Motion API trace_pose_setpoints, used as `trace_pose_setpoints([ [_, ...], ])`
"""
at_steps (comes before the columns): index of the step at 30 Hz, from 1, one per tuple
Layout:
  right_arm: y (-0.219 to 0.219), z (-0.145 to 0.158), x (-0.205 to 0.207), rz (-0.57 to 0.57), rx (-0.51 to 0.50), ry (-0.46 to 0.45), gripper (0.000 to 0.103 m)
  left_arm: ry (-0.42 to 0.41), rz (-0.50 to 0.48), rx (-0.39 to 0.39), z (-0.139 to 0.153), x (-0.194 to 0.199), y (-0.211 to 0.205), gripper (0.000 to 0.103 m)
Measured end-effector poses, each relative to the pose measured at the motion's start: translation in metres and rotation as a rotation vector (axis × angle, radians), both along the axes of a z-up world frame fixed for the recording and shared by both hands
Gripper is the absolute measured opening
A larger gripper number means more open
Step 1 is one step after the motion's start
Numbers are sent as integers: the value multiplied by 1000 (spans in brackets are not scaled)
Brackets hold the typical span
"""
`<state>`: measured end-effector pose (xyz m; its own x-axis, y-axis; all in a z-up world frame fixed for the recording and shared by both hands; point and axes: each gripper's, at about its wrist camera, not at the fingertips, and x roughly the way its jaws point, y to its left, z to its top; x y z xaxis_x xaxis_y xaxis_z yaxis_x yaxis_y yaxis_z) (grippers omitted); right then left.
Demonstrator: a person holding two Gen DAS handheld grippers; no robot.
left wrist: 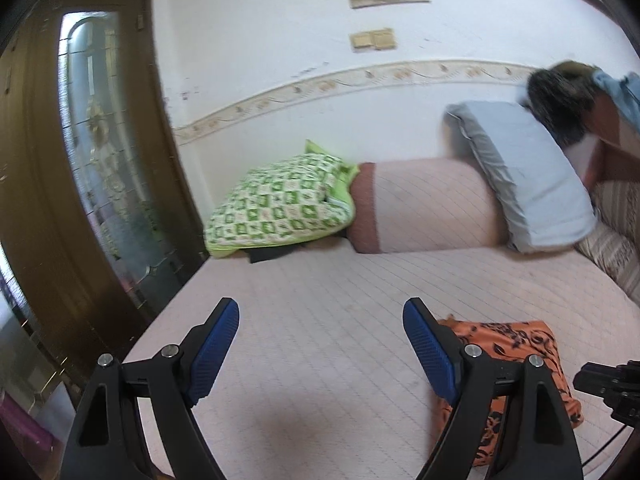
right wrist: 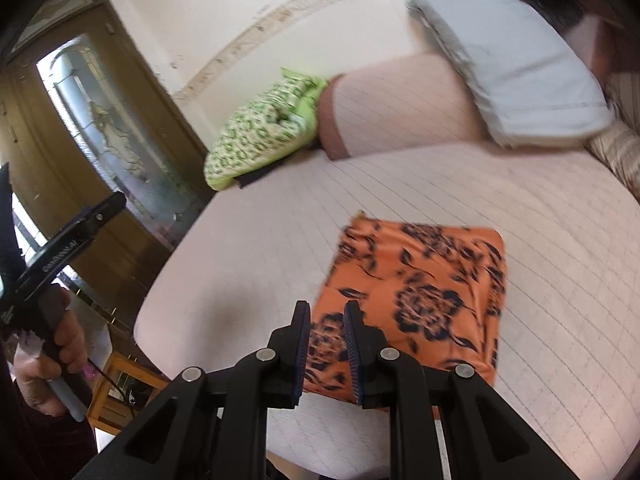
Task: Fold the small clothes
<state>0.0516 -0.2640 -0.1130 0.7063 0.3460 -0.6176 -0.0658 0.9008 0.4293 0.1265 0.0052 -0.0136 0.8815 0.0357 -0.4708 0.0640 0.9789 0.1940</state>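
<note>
A folded orange cloth with dark flowers (right wrist: pixel 420 280) lies flat on the pink quilted bed (right wrist: pixel 540 240). My right gripper (right wrist: pixel 327 308) hovers above the cloth's near left edge, its blue pads a narrow gap apart with nothing between them. My left gripper (left wrist: pixel 320 308) is held wide open over bare bedding, left of the orange cloth (left wrist: pixel 520 344), and holds nothing. In the right wrist view the left gripper's body (right wrist: pixel 68 240) shows at the left, held by a hand (right wrist: pixel 52 352). Part of the right gripper (left wrist: pixel 608 388) shows at the left wrist view's right edge.
At the head of the bed lie a green checked pillow (left wrist: pixel 280 204), a pink bolster (left wrist: pixel 428 204) and a grey-blue pillow (left wrist: pixel 532 176). A wooden door with a glass panel (left wrist: pixel 96 160) stands close on the left. A low wooden stand (right wrist: pixel 116 384) sits below the bed's edge.
</note>
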Motion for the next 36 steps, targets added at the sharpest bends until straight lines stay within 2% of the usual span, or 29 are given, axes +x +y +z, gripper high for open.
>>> trace_pose_setpoints([
  [5, 20, 18, 0, 33, -6, -37, 20, -10, 34, -18, 6, -3, 21, 85],
  [14, 41, 30, -1, 61, -33, -58, 20, -2, 61, -39, 6, -4, 39, 85],
  [27, 35, 31, -1, 52, -19, -63, 20, 32, 42, -33, -2, -1, 26, 86],
  [31, 17, 27, -7, 9, -9, -60, 20, 119, -53, -13, -24, 2, 0, 89],
  [33, 0, 21, -12, -35, -5, -48, 20, 204, -120, -5, -46, 5, -19, 89],
  [36, -32, 4, -22, -118, -3, -1, 20, 299, -163, 17, -76, 11, -39, 89],
])
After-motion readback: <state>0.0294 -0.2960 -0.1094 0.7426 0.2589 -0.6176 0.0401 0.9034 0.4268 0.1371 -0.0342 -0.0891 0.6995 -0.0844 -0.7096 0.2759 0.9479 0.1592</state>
